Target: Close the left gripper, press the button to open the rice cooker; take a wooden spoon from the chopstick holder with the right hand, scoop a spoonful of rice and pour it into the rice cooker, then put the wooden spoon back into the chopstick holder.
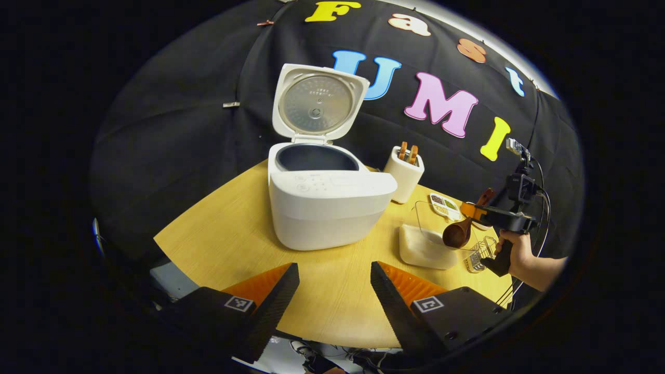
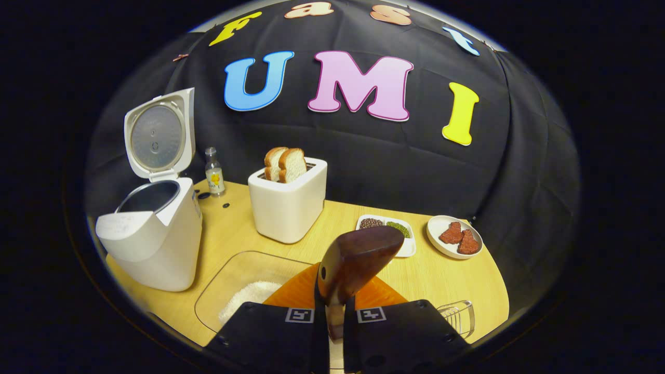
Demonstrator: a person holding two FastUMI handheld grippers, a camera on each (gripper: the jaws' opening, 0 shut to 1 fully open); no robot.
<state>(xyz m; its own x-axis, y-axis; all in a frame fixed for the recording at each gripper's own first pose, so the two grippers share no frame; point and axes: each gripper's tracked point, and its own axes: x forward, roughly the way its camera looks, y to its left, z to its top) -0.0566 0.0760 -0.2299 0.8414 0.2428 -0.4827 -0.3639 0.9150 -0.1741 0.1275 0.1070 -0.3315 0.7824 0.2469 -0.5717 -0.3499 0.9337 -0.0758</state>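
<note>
1 wooden spoon (image 2: pixel 358 254) is clamped by its handle between the 2 fingers of the right gripper (image 2: pixel 335 311), its dark bowl raised ahead of the fingers in the right gripper view. Seen from the left gripper view, the same spoon (image 1: pixel 460 231) hangs bowl-down over the clear container of rice (image 1: pixel 428 244), which sits just right of the rice cooker (image 1: pixel 324 208), and a hand (image 1: pixel 511 249) grips the right gripper's handle beyond the container. In the right gripper view the white rice (image 2: pixel 249 301) lies heaped inside the container, right of the cooker (image 2: pixel 156 239). The cooker's lid (image 1: pixel 317 104) stands open and upright, with the dark inner pot (image 1: pixel 317 158) showing beneath it. Behind and to the right of the cooker stands a white toaster (image 2: pixel 288 205) with 2 slices of bread (image 2: pixel 286 163) in its slots. A small bottle (image 2: pixel 214 176) stands behind the cooker, between it and the toaster. Farther right of the cooker, past the toaster, lie a divided white dish of beans (image 2: pixel 387 231) and a round plate (image 2: pixel 457 236) with 2 reddish pieces. A wire rack (image 2: pixel 460 314) sits near the table (image 1: pixel 332 296) edge, well right of the cooker. The left gripper (image 1: pixel 335 280) hovers in front of the cooker with its jaws apart, holding nothing.
</note>
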